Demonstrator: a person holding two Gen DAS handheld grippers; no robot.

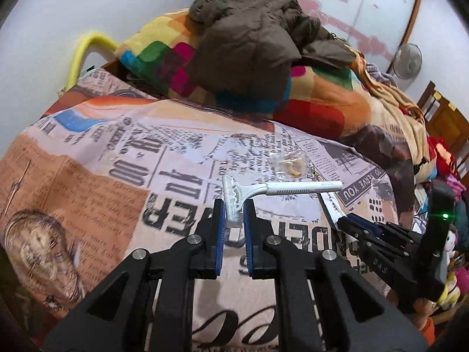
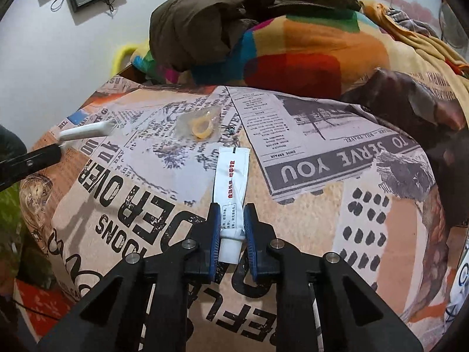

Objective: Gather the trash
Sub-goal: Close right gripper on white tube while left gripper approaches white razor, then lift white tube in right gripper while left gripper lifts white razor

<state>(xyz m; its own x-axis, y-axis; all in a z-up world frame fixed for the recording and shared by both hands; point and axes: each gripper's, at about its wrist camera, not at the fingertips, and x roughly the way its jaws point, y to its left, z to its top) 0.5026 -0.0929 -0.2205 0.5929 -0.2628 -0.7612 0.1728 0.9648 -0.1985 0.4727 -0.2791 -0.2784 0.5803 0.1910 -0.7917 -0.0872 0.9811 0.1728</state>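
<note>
A white disposable razor (image 1: 272, 189) lies on the newspaper-print bedspread (image 1: 117, 176). My left gripper (image 1: 234, 208) is shut on its head; the handle sticks out to the right, and shows in the right wrist view (image 2: 85, 131). My right gripper (image 2: 231, 214) is shut on the cap end of a white tube (image 2: 231, 176) with red print; the tube's tip also shows in the left wrist view (image 1: 331, 205). A clear wrapper with a yellow ring (image 2: 200, 126) lies beyond both, also visible in the left wrist view (image 1: 290, 164).
A multicoloured blanket (image 1: 316, 99) with a brown jacket (image 1: 243, 41) on it is piled at the back of the bed. A yellow rail (image 1: 85, 50) stands at the bed's far left. A fan (image 1: 407, 61) and wooden furniture (image 1: 442, 117) are at right.
</note>
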